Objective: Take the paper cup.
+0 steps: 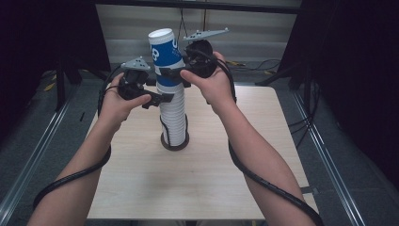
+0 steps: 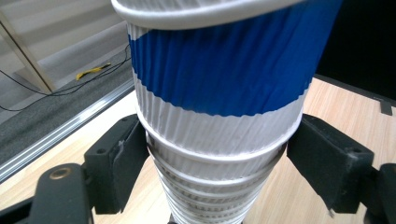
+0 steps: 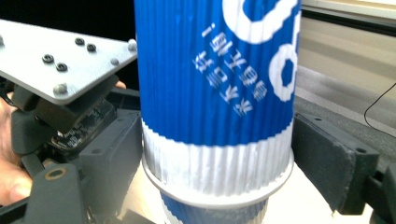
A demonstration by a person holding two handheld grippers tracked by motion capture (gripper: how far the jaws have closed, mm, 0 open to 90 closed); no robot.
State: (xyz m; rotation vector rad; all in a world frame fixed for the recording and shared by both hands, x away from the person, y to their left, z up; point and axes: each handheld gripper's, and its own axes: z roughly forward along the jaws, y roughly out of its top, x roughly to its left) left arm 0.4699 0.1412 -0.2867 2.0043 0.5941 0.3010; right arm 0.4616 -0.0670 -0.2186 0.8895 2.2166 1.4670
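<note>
Blue-and-white ribbed top cup [image 1: 165,56], tall white cup stack [image 1: 172,120] — tilted

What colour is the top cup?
Blue with white bands and white writing on the top cup; clearest in the right gripper view.

Top cup [image 1: 165,56]: ribbed, blue with white rim, white base band, white lettering. Cup stack [image 1: 173,120] beneath: white ribbed rims. Counter [image 1: 141,179]: pale wood grain. Both tongs: black bodies, grey screwed top plates [image 1: 137,63].
</note>
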